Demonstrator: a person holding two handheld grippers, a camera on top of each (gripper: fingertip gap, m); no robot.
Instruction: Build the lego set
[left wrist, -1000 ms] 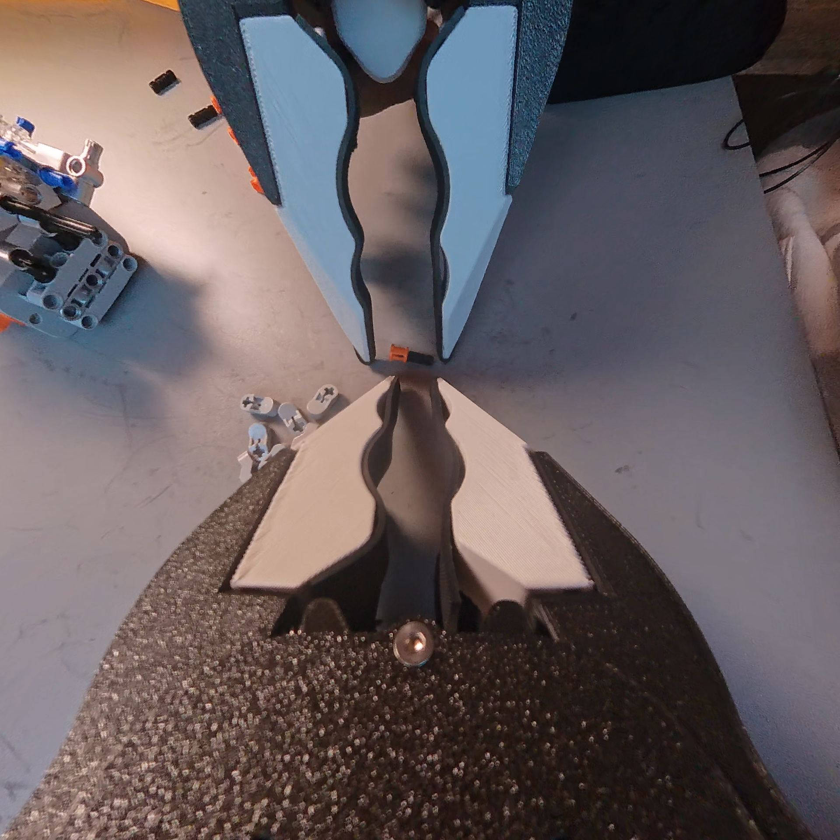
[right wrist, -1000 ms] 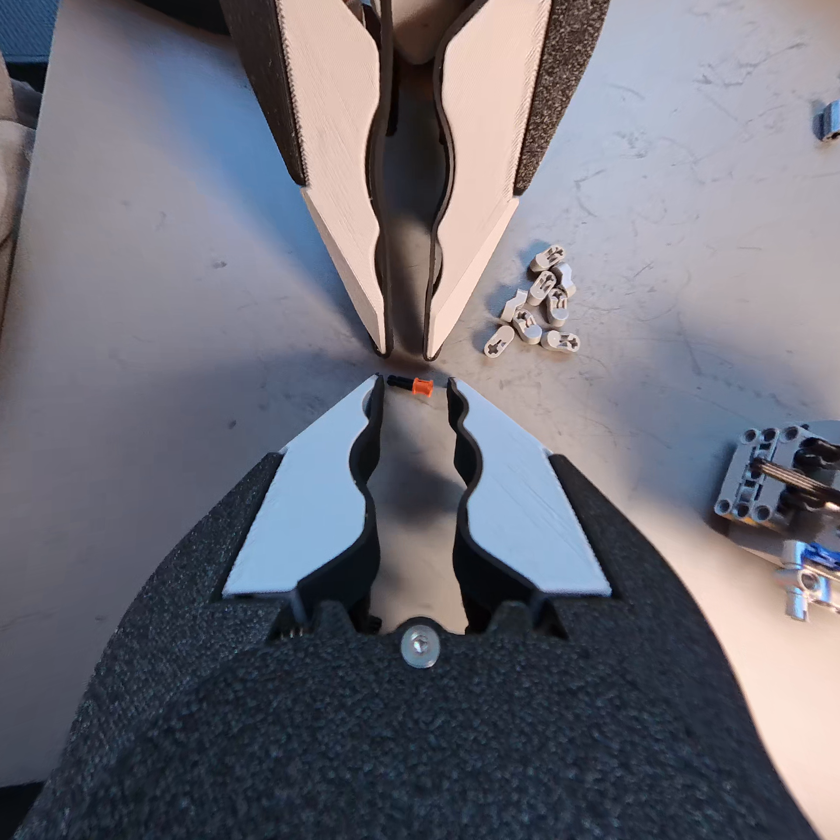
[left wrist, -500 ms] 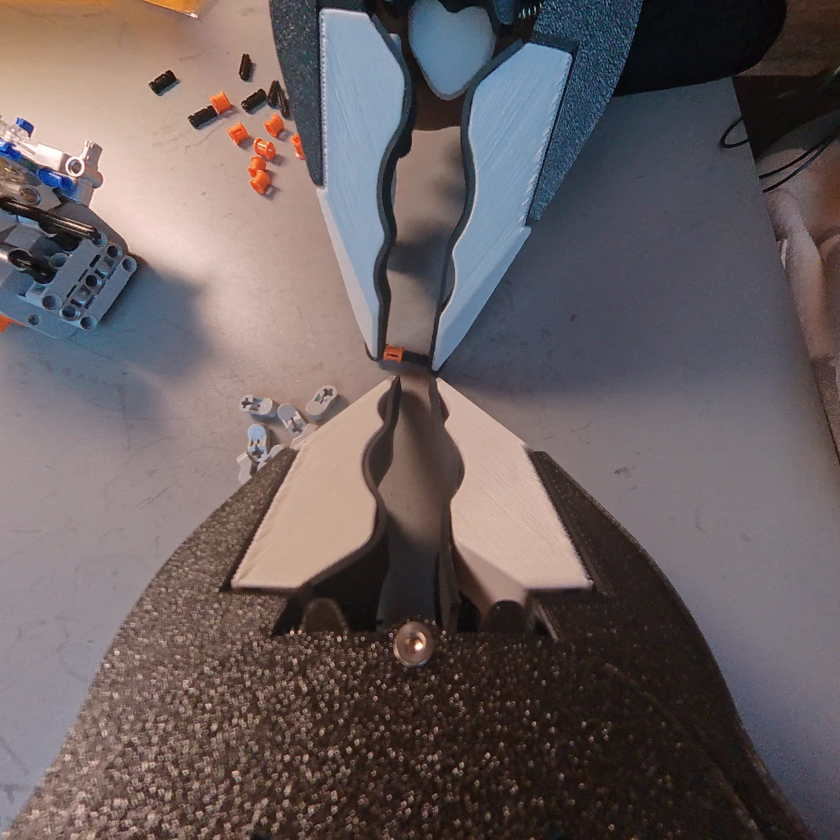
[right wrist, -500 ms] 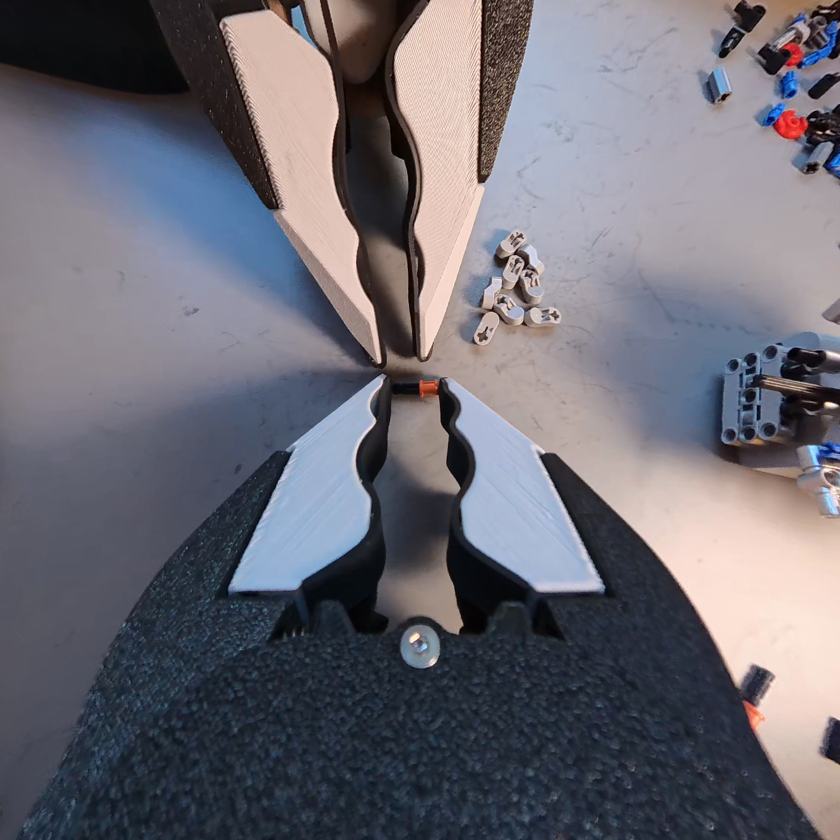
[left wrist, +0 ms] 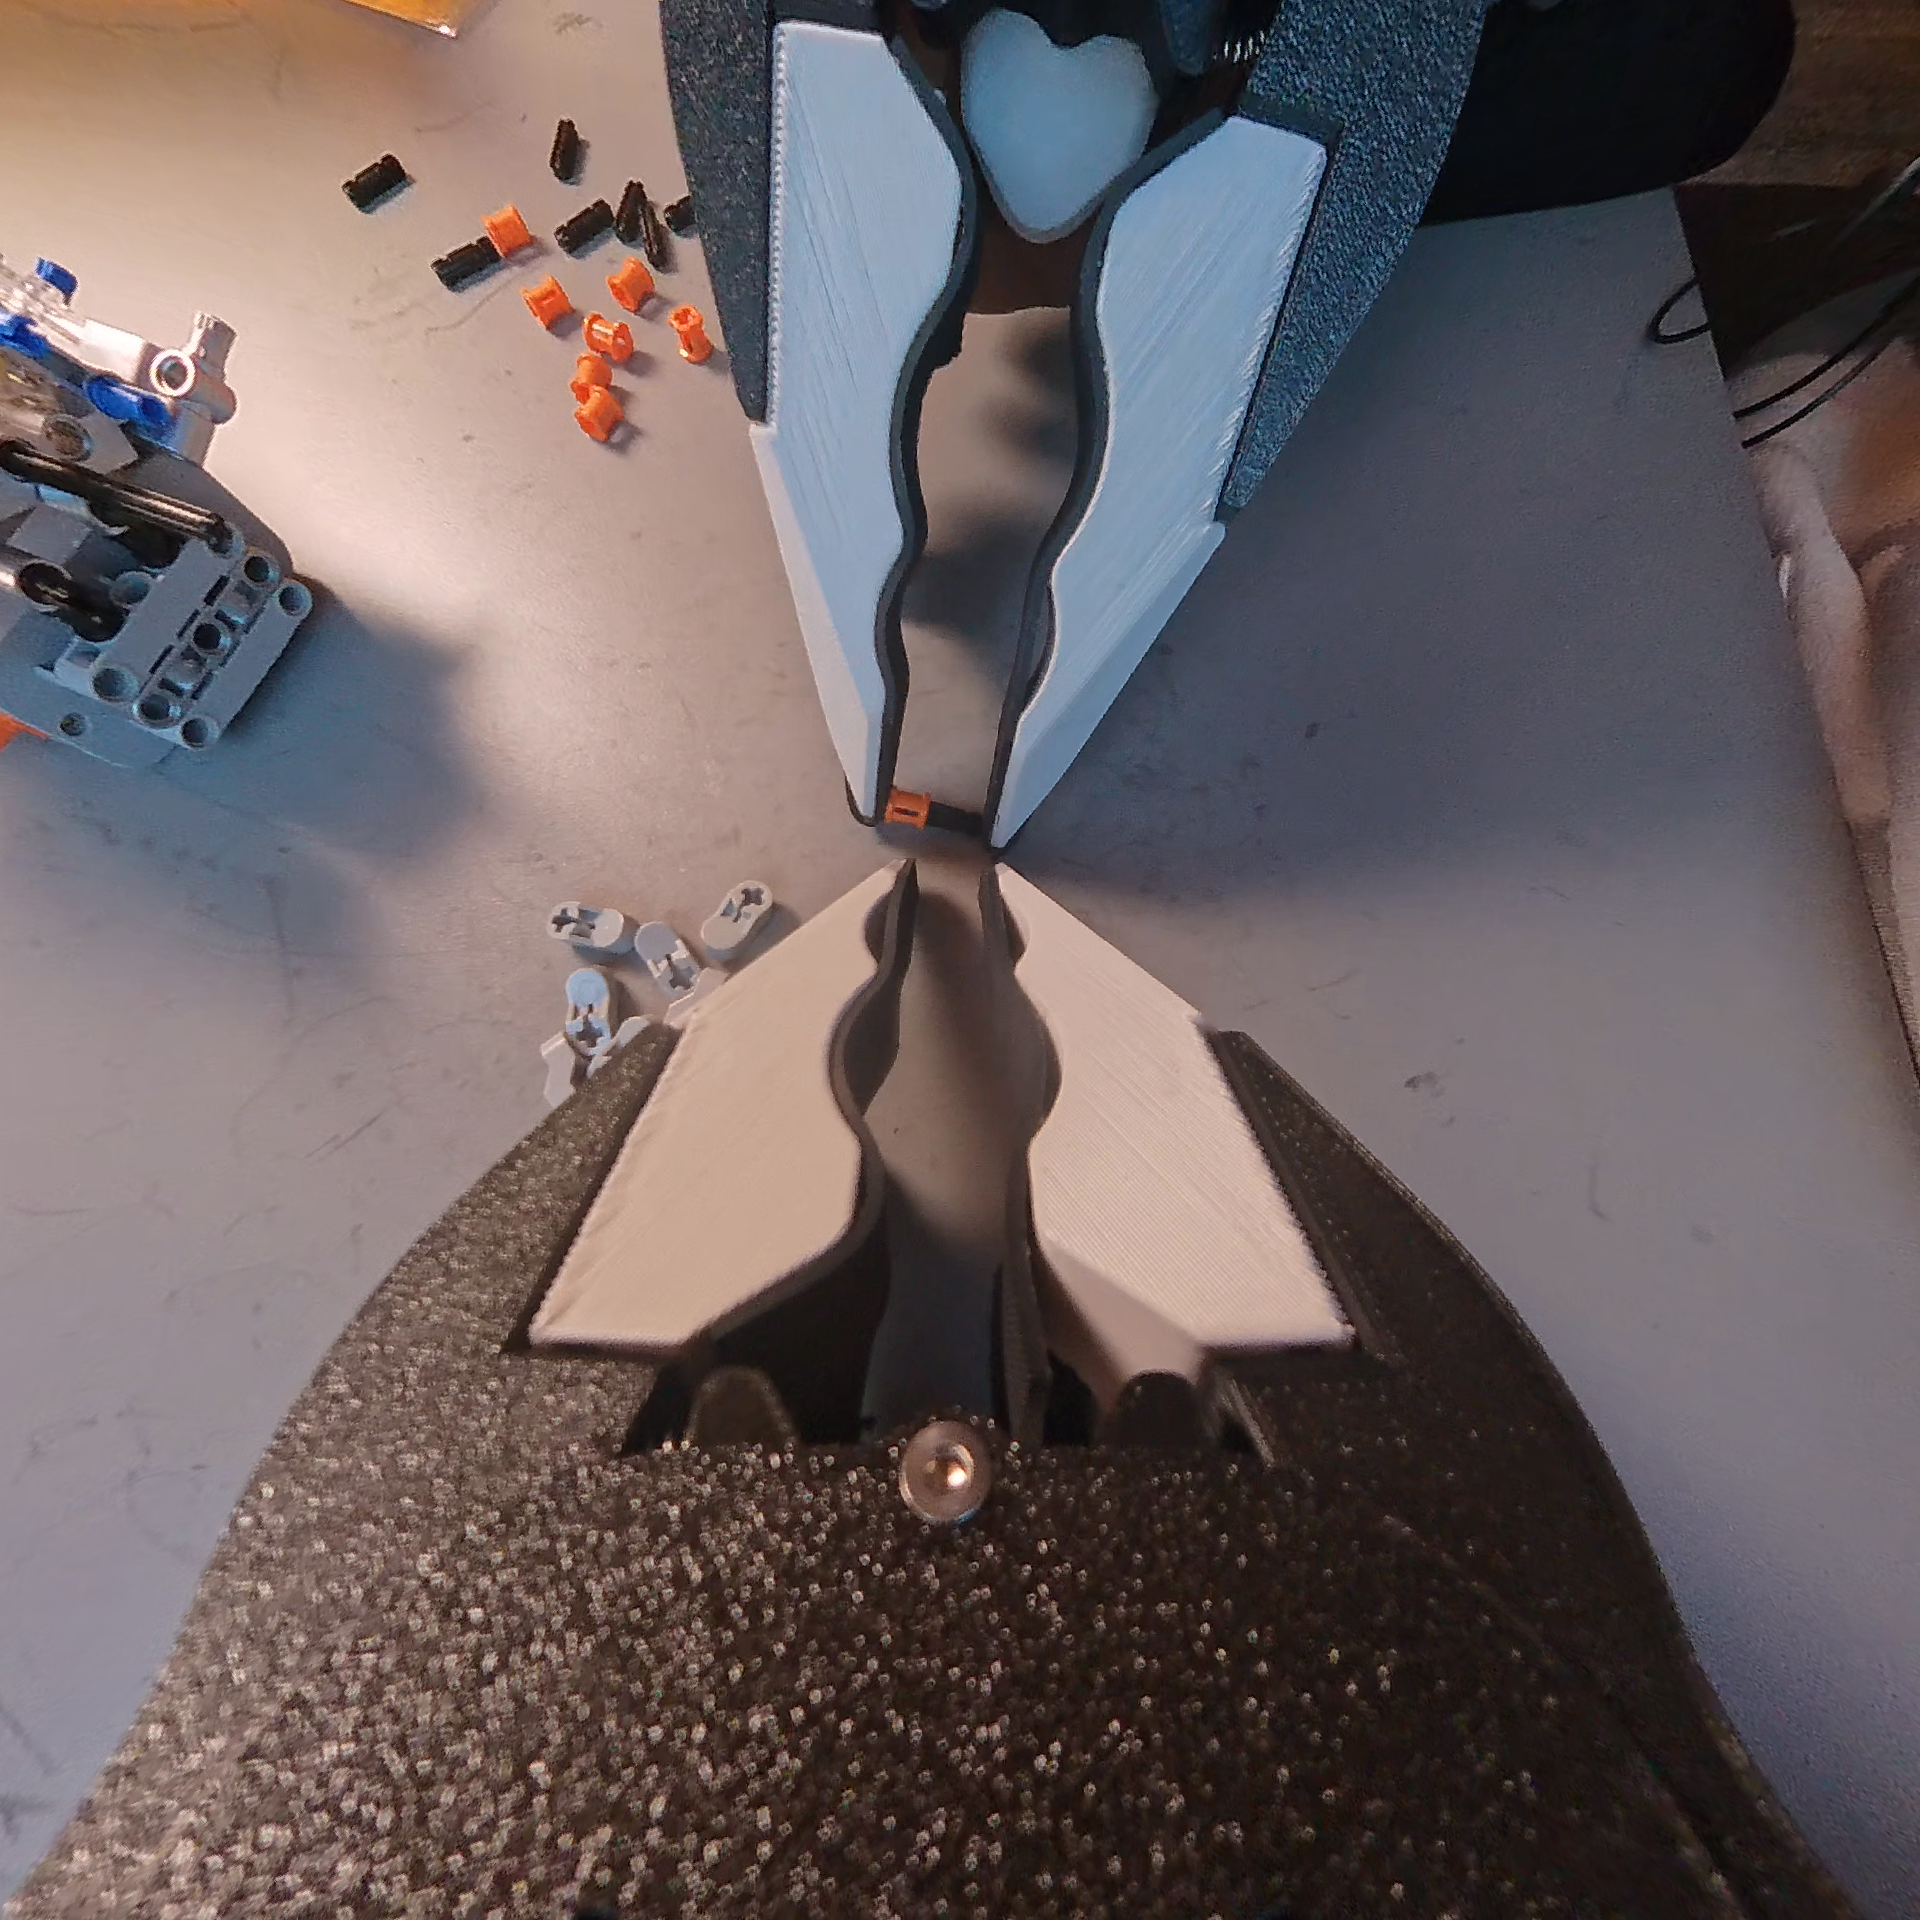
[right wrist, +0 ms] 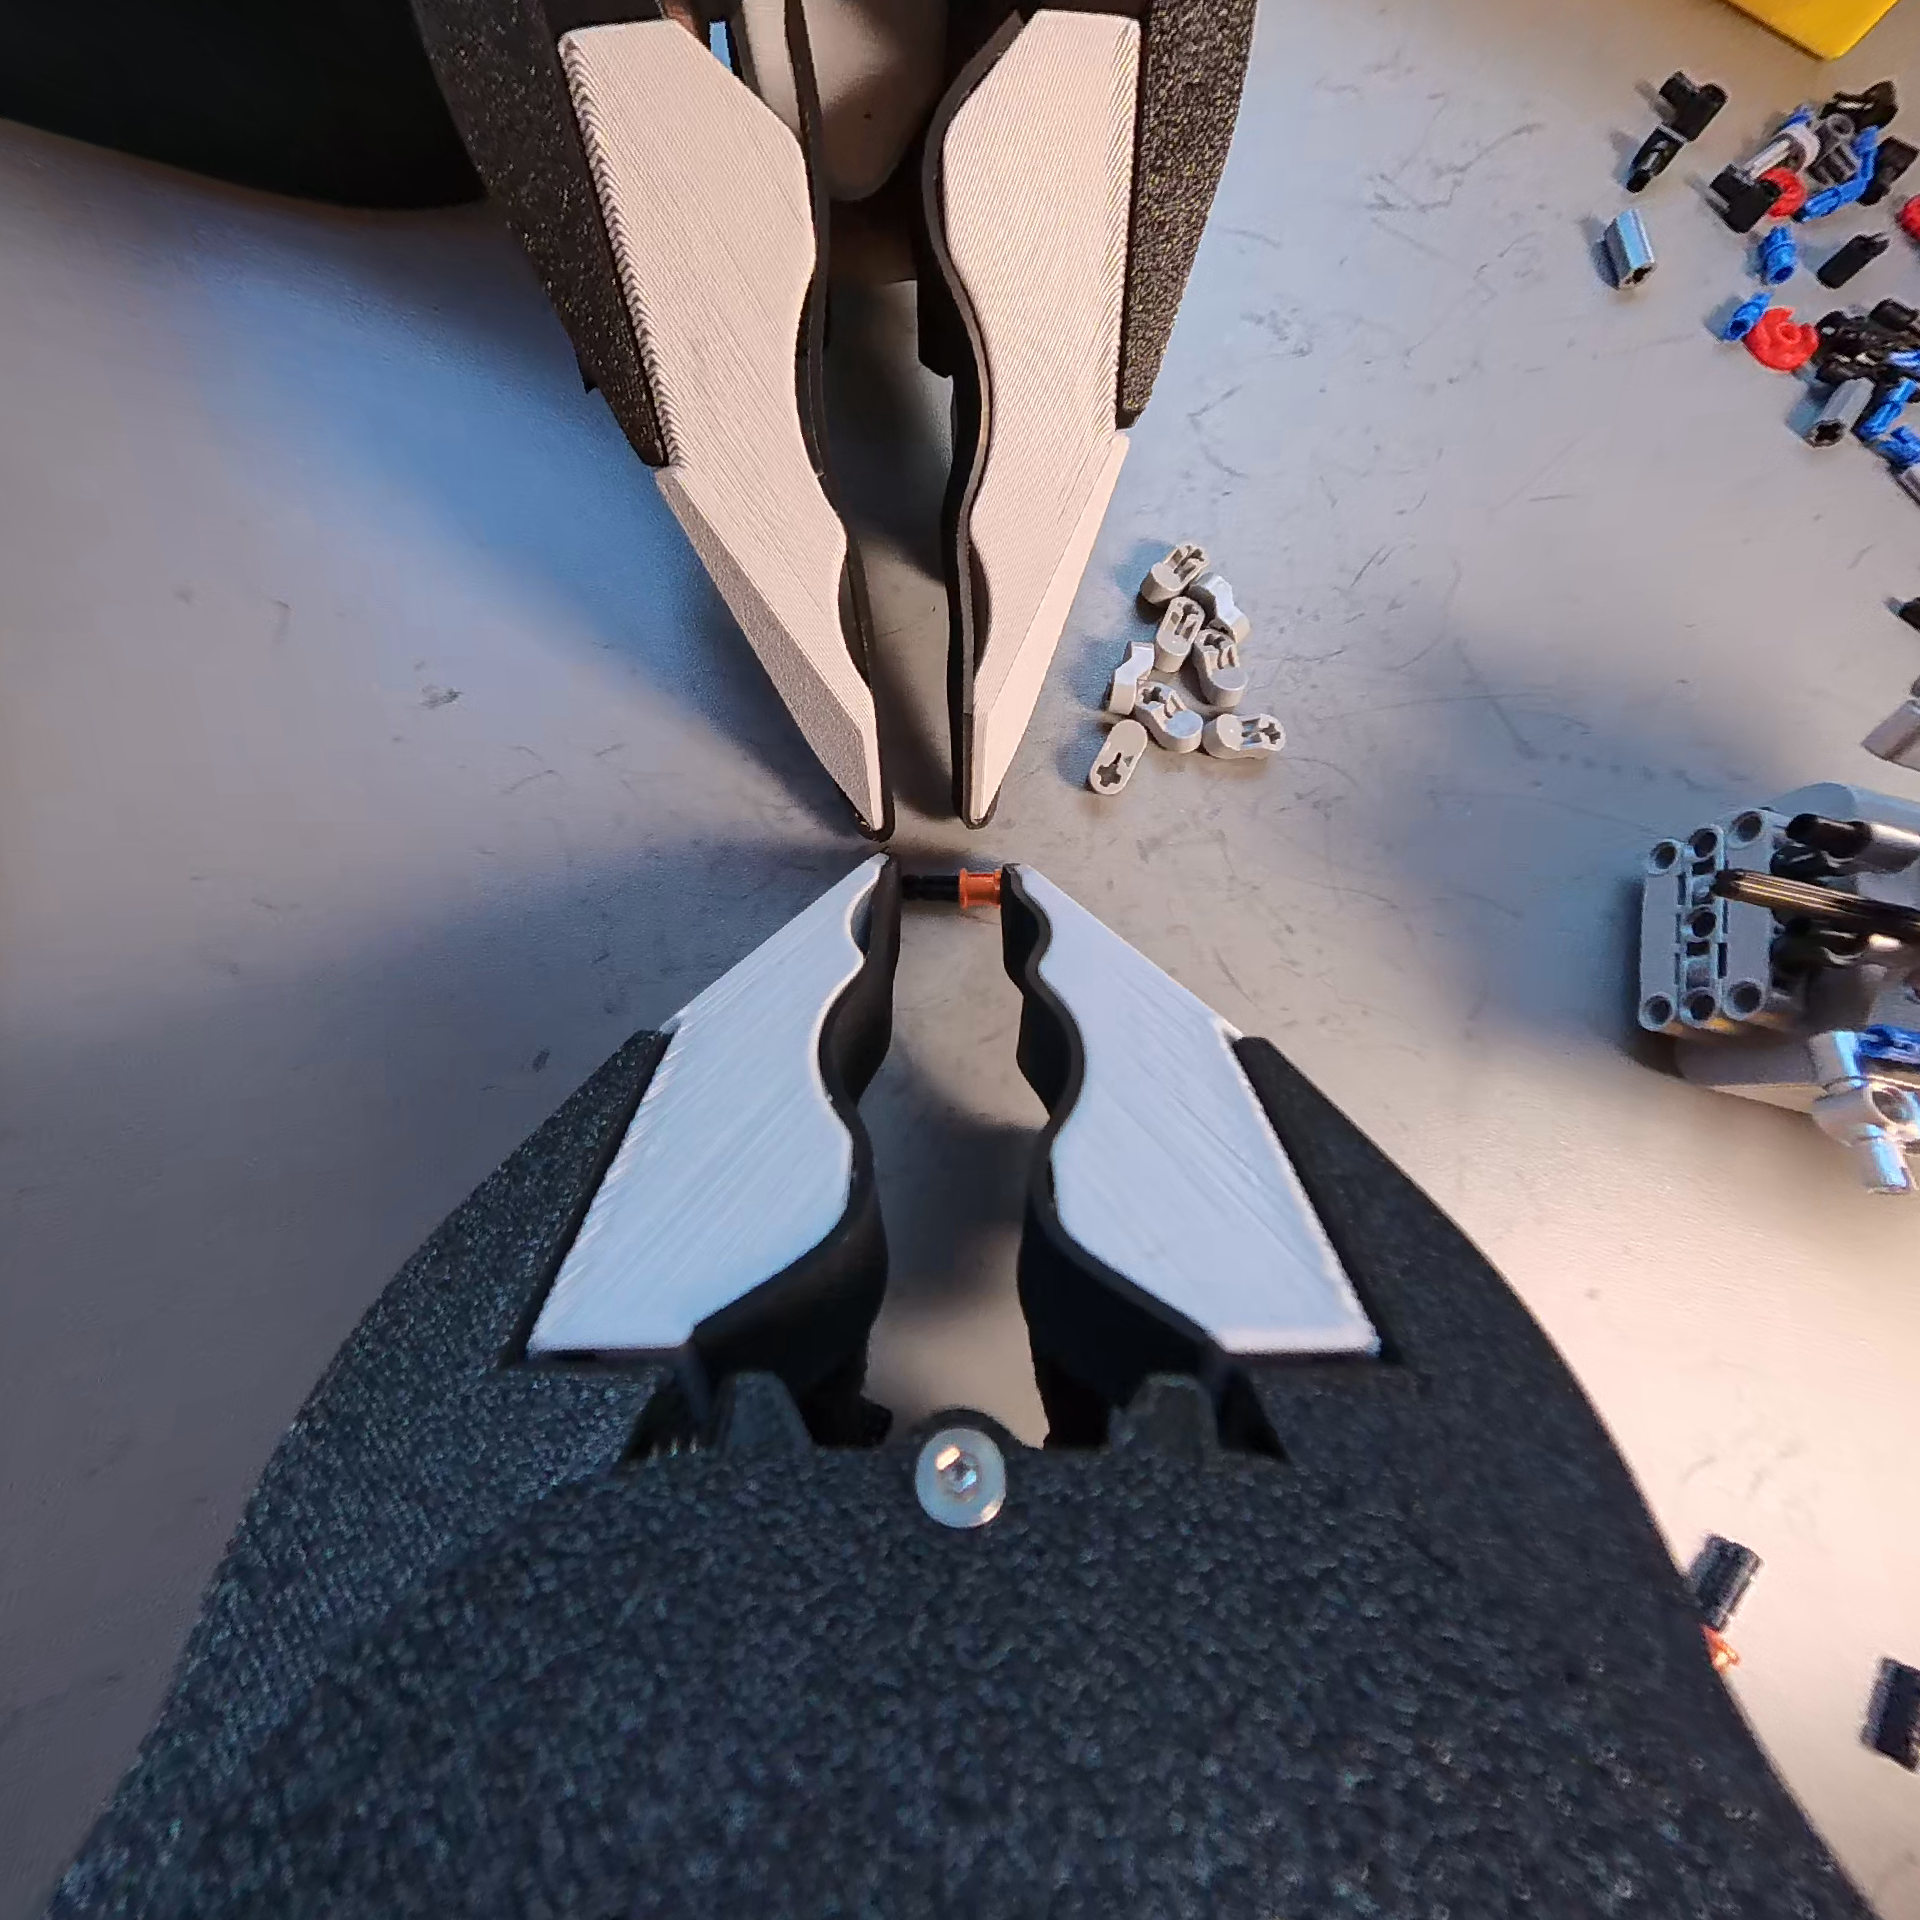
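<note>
The right gripper [right wrist: 945, 883] has closed its jaws onto the orange-collared pin [right wrist: 975, 884]. At twelve o'clock, the left gripper [right wrist: 925, 826] hovers empty, its jaws narrowly apart.

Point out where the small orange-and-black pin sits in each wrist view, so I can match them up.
Left wrist view: the orange-and-black pin is at picture centre, between the fingertips of the far gripper, the right gripper, just beyond the left gripper.
Right wrist view: the pin is at centre, between that view's own fingertips.
Shared landmark: the pile of grey connectors, lower left in the left view, upper right in the right view.
</note>
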